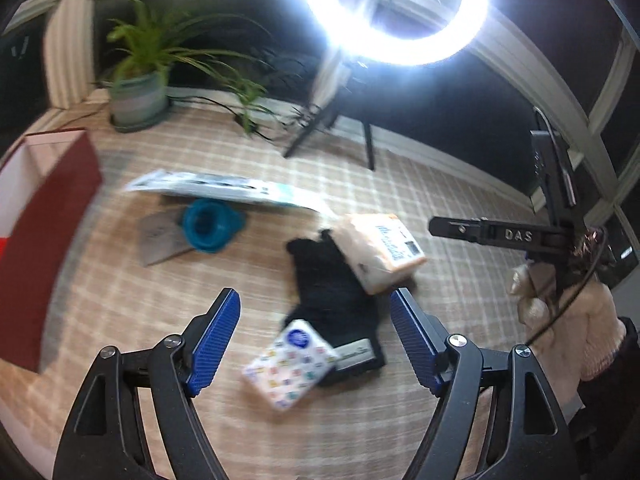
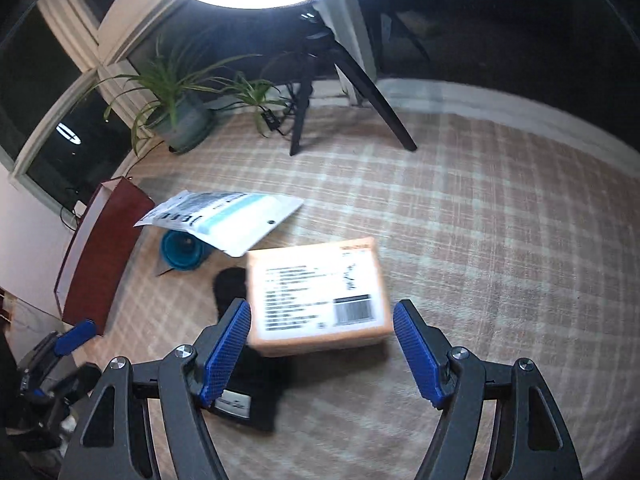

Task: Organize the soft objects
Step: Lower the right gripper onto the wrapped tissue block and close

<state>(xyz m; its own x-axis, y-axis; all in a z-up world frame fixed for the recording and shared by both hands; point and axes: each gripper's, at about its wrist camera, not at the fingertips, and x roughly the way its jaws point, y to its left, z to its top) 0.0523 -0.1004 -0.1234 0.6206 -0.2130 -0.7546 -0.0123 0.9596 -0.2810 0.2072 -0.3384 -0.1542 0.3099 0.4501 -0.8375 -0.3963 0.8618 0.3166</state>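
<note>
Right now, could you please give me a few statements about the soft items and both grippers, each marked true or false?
1. The left gripper is open. True.
2. The right gripper is shut on the orange tissue pack. False: its jaws stand wide apart and hold nothing.
3. The orange tissue pack lies partly over the black glove. True.
4. The patterned tissue packet sits inside the red box. False: it lies on the checked cloth, at the glove's cuff.
5. The flat printed pouch rests on top of the blue cup. True.
</note>
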